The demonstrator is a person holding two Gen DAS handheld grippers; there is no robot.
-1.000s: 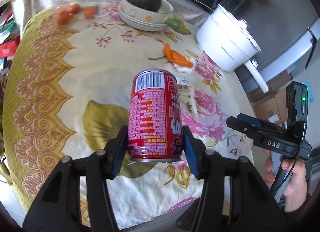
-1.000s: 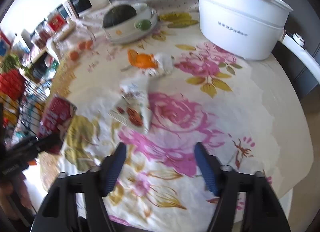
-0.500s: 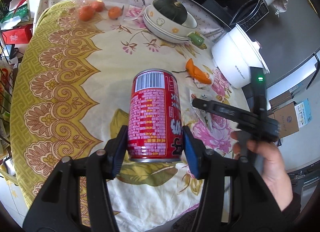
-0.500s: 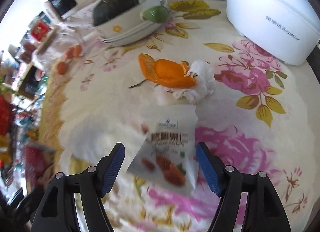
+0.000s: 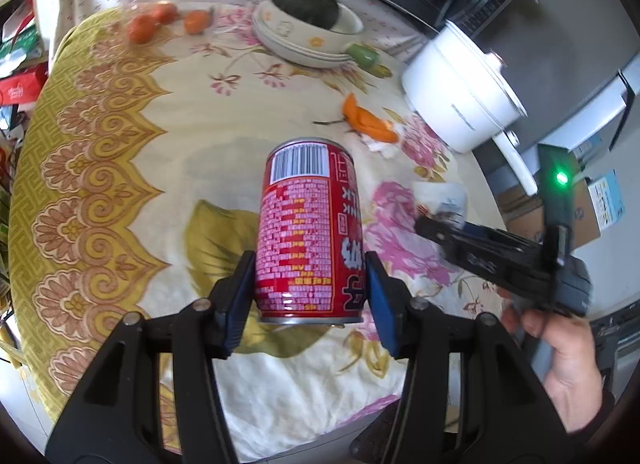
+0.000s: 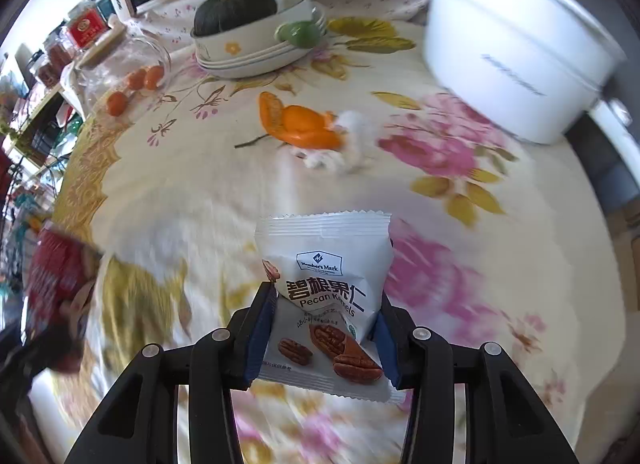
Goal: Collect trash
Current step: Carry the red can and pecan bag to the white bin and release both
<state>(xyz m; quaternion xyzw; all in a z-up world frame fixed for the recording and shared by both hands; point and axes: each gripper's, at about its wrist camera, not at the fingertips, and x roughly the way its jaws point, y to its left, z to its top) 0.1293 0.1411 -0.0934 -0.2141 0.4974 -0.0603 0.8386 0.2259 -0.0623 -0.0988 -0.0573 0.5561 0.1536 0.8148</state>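
Since the earlier frames, the right gripper (image 6: 322, 338) had come down over the packet (image 6: 326, 288) and its jaws had just been closing on it; the white pecan wrapper now sat between the blue pads, buckled upward where they squeezed its sides. Across the same span the left gripper (image 5: 310, 298) showed no change, its pads clamped on the lower half of the red can (image 5: 310, 232), which stood upright between them above the tablecloth (image 5: 132, 152).

In the left view the right gripper (image 5: 444, 230) angled down at the wrapper near the cloth's right edge, with the person's hand (image 5: 560, 348) on its handle.

Judging from this, the step in hand was securing the packet before lifting it. The wrapper was thin and slippery, and it was caught only by its edges, so the grip looked marginal. A good lift would have needed the pads to finish pressing, so that the film bunched firmly rather than sliding out. A straight, slow rise would have suited it better than a drag across the cloth. The can needed to stay upright meanwhile, in case any liquid remained.

Still on the cloth were the orange peel (image 6: 300, 124) and the crumpled tissue (image 6: 344, 144) touching it, well beyond the packet and near the white pot (image 6: 516, 48).
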